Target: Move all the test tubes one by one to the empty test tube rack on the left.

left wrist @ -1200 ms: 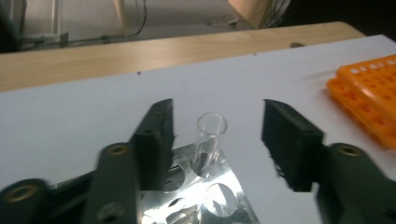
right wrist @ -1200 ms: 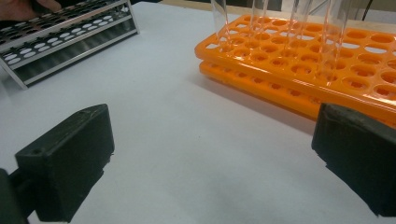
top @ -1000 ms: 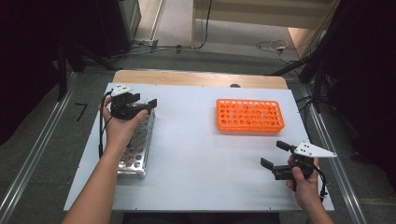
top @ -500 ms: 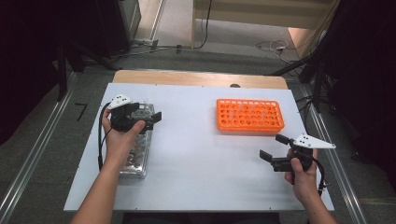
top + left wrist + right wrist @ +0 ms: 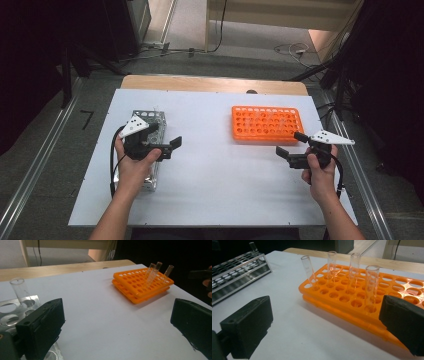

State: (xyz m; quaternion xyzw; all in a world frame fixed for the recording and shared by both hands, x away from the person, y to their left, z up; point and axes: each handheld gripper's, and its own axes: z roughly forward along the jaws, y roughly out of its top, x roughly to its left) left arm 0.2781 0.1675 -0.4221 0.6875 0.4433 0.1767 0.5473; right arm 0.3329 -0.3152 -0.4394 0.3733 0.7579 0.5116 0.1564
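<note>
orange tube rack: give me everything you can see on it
The orange plastic test-tube rack is a flat rectangular block of two stacked perforated tiers, with a grid of round holes across the top. It lies flat on the white table top, right of centre toward the far edge, long side across the table. Four clear glass test tubes stand in holes near one end, one leaning; most holes are empty. Neither gripper touches it; the right gripper is just in front of it.

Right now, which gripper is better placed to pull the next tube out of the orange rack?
Right. The right gripper is open, beside the orange rack, its jaws facing the upright tubes. The left gripper, open and empty, sits over the metal rack, far across the table.
</note>
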